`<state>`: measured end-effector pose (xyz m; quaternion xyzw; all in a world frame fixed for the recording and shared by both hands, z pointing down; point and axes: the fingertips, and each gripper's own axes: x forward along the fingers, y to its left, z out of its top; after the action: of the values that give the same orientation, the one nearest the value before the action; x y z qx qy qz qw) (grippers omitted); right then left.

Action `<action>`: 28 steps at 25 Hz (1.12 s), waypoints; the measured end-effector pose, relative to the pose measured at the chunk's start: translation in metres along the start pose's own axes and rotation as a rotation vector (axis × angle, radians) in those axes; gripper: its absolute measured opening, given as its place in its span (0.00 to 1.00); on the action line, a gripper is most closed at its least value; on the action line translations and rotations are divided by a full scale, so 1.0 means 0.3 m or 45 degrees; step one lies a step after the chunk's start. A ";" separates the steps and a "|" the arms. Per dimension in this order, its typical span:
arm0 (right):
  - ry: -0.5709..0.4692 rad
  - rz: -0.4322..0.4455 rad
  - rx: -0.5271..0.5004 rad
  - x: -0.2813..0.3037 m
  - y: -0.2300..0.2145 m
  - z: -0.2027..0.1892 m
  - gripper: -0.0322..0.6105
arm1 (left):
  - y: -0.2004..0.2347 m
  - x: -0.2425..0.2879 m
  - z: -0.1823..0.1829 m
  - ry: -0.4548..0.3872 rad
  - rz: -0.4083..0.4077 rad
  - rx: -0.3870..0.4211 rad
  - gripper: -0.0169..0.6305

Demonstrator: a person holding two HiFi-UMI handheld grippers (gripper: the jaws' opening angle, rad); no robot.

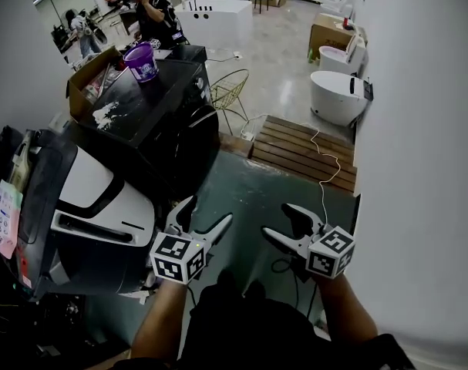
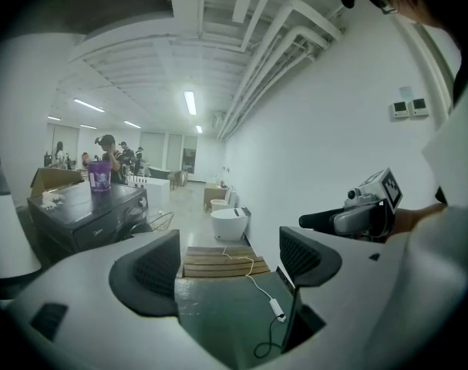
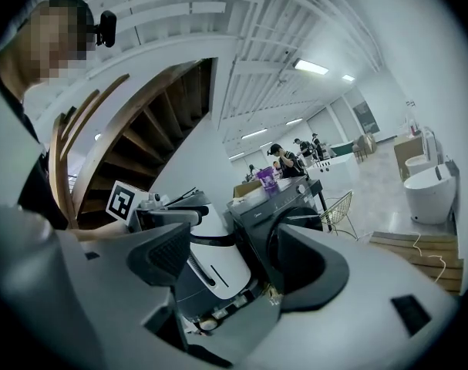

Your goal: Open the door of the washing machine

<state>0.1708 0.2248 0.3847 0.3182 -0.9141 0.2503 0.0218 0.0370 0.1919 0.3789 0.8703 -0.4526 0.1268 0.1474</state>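
**Approach stage: door untouched, both grippers empty**

The black front-loading washing machine stands ahead and to the left, beyond a white appliance, with a purple cup on its top. Its round door appears closed.

The step in hand, in my judgement, is the reach toward the machine. Neither tool is near the door.

The left gripper has its jaws spread wide, with only floor and a wooden platform visible between them. The right gripper is likewise released, pointing at the machine front and touching nothing.

The next move calls for bringing one gripper to the door's edge or handle, closing on it and pulling outward.
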 end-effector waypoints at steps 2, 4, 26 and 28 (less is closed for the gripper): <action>0.009 0.000 -0.005 0.018 -0.026 0.022 0.62 | 0.027 0.026 0.017 -0.015 0.007 -0.009 0.68; 0.013 0.004 -0.008 0.047 -0.050 0.049 0.61 | 0.059 0.054 0.033 -0.026 0.010 -0.015 0.68; 0.153 0.112 -0.040 0.879 -0.517 0.446 0.59 | 0.769 0.693 0.301 0.036 -0.016 -0.065 0.66; 0.184 0.146 -0.071 0.943 -0.506 0.458 0.59 | 0.820 0.705 0.304 0.037 0.003 -0.077 0.66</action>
<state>0.0518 -0.1036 0.3884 0.2459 -0.9334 0.2480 0.0822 -0.0401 -0.1351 0.4043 0.8629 -0.4552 0.1257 0.1801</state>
